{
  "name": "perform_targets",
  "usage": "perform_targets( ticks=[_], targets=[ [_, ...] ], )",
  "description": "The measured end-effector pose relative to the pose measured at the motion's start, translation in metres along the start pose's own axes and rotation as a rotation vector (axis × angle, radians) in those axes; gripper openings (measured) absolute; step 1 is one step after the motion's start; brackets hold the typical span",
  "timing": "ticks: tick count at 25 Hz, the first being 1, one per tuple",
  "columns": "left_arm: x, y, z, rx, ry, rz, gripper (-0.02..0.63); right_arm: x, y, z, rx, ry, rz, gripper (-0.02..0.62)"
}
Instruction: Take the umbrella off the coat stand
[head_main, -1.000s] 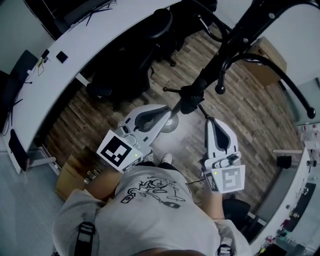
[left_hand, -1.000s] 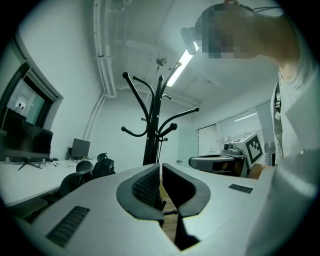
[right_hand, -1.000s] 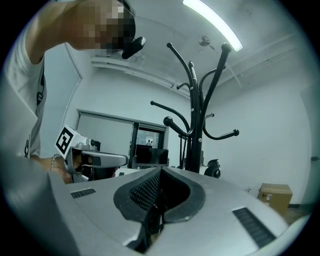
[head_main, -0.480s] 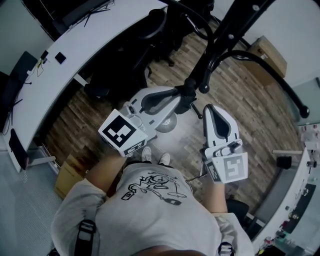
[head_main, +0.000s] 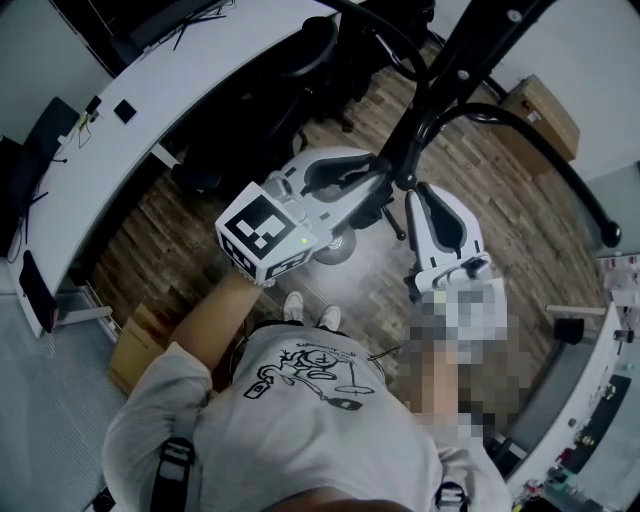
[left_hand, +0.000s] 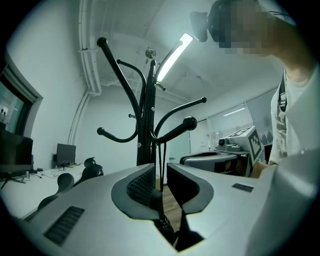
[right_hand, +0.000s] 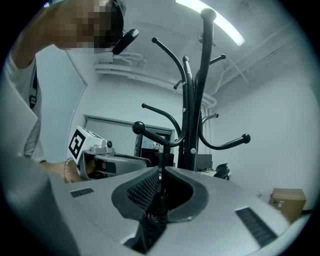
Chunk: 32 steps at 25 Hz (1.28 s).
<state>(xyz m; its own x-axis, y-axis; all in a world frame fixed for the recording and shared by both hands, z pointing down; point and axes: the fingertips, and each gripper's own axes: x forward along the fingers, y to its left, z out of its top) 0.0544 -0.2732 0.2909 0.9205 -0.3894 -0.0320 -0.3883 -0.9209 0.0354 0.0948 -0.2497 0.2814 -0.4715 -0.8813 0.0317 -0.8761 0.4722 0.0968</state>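
The black coat stand (head_main: 455, 60) rises just ahead of me. A small black folded umbrella (head_main: 383, 200) hangs by a thin strap (left_hand: 161, 155) from a knob-ended hook (left_hand: 190, 122). My left gripper (head_main: 375, 185) comes in from the left, its jaws nearly together on the umbrella's dark body (left_hand: 162, 222). From the right, my right gripper (head_main: 418, 195) is shut on the same umbrella (right_hand: 159, 202). The strap (right_hand: 161, 155) runs up to the hook (right_hand: 138, 127). Most of the umbrella is hidden by the jaws.
The stand's round base (head_main: 340, 248) sits on the wooden floor by my feet. A curved white desk (head_main: 150, 110) with black office chairs (head_main: 260, 110) lies to the left. One cardboard box (head_main: 540, 115) is at the far right, another (head_main: 140, 350) at lower left.
Both grippers have moved up and forward to the hook. The left one swung right and now meets the right one at the umbrella.
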Motion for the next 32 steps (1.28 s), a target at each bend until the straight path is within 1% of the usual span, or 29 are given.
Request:
perform_targets(
  ticks=[8, 11, 14, 19, 21, 24, 32],
  targets=[
    [0.023, 0.001, -0.006, 0.014, 0.032, -0.053, 0.101, 0.016, -0.011, 0.001, 0.017, -0.007, 0.021, 0.064],
    [0.030, 0.002, -0.006, 0.002, 0.028, -0.072, 0.103, 0.021, -0.014, 0.000, 0.032, -0.007, 0.037, 0.069],
    [0.034, 0.004, -0.006, -0.020, 0.022, -0.084, 0.103, 0.025, -0.015, -0.010, 0.067, -0.002, 0.065, 0.074],
    [0.038, 0.007, -0.004, -0.004, 0.027, -0.102, 0.101, 0.030, -0.021, -0.008, 0.082, -0.012, 0.077, 0.074],
    [0.040, 0.007, -0.004, 0.001, 0.026, -0.115, 0.082, 0.032, -0.022, -0.006, 0.084, -0.016, 0.087, 0.074],
    [0.041, 0.006, -0.004, 0.004, 0.017, -0.127, 0.029, 0.034, -0.021, -0.005, 0.088, -0.023, 0.101, 0.074],
    [0.038, 0.008, -0.003, 0.004, 0.013, -0.111, 0.025, 0.038, -0.018, -0.002, 0.106, -0.039, 0.151, 0.064]
  ],
)
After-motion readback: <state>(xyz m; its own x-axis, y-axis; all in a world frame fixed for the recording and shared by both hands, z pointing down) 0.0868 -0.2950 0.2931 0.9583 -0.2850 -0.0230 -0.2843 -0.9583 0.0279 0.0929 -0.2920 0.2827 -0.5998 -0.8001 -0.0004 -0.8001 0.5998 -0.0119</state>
